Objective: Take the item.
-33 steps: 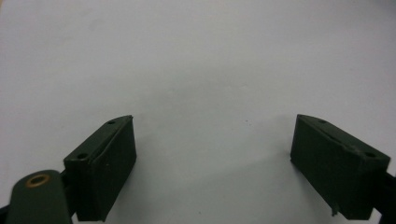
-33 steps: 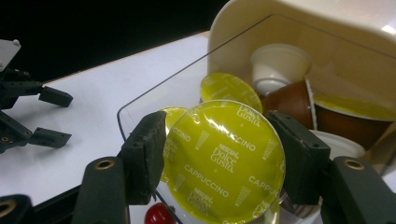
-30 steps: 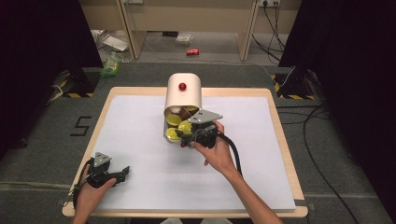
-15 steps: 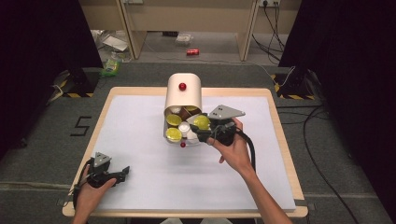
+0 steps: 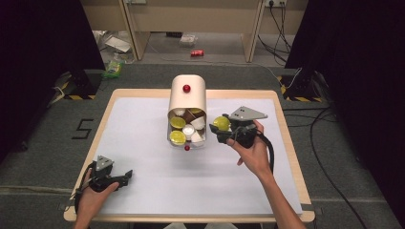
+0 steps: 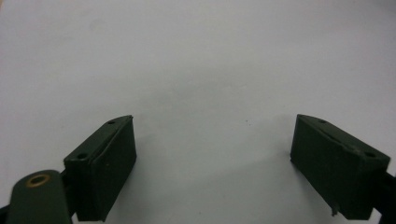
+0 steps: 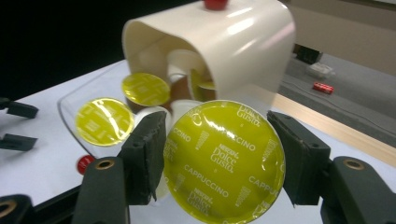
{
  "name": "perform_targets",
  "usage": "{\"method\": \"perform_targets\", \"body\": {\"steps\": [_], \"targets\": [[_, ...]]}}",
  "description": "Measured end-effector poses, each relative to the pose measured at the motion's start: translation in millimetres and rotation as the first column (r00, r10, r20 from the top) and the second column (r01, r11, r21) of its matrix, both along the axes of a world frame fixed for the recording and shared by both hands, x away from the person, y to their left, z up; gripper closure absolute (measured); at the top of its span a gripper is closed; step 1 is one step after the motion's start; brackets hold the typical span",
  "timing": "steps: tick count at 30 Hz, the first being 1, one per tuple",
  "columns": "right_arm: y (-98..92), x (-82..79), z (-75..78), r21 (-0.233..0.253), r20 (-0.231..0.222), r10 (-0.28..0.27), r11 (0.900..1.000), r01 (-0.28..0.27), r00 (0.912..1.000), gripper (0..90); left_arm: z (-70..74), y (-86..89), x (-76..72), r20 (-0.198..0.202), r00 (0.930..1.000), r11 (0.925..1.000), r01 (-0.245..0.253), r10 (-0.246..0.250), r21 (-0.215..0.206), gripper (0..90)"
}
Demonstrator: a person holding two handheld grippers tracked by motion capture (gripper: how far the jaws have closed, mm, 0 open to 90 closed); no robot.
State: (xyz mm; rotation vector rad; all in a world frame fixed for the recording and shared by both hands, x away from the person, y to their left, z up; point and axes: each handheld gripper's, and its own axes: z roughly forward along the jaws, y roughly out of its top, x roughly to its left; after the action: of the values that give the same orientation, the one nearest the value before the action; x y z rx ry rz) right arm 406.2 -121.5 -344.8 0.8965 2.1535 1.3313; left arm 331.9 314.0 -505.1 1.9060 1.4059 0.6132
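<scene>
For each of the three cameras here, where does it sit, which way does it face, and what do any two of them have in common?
High view: above the person's side, facing forward and down on the table; both forearms, the left gripper and right gripper show.
Left gripper view: on the left gripper, facing bare white table surface between its open jaws.
Right gripper view: on the right gripper, facing the cream capsule dispenser; its jaws grip a yellow capsule.
Shared: the high and right gripper views both show dispenser and capsule.
</scene>
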Motion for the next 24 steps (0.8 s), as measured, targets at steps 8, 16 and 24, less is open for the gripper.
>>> {"method": "perform_targets", "body": {"steps": [8, 16, 24], "targets": [[-18.9, 6.8, -6.6, -0.010, -0.011, -0.047, 0.999, 0.046, 0.9989, 40.4, 0.0, 0.0, 0.0, 0.000, 1.0000, 1.0000, 0.000, 0.000, 0.000, 13.6], [-32.7, 12.9, -22.0, -0.034, -0.041, -0.078, 0.996, 0.077, 0.9961, 40.4, 0.0, 0.0, 0.0, 0.000, 1.0000, 1.0000, 0.000, 0.000, 0.000, 13.6], [-38.1, 22.9, -38.4, -0.052, -0.072, -0.103, 0.994, 0.100, 0.9921, 40.4, 0.0, 0.0, 0.0, 0.000, 1.0000, 1.0000, 0.000, 0.000, 0.000, 13.6]]}}
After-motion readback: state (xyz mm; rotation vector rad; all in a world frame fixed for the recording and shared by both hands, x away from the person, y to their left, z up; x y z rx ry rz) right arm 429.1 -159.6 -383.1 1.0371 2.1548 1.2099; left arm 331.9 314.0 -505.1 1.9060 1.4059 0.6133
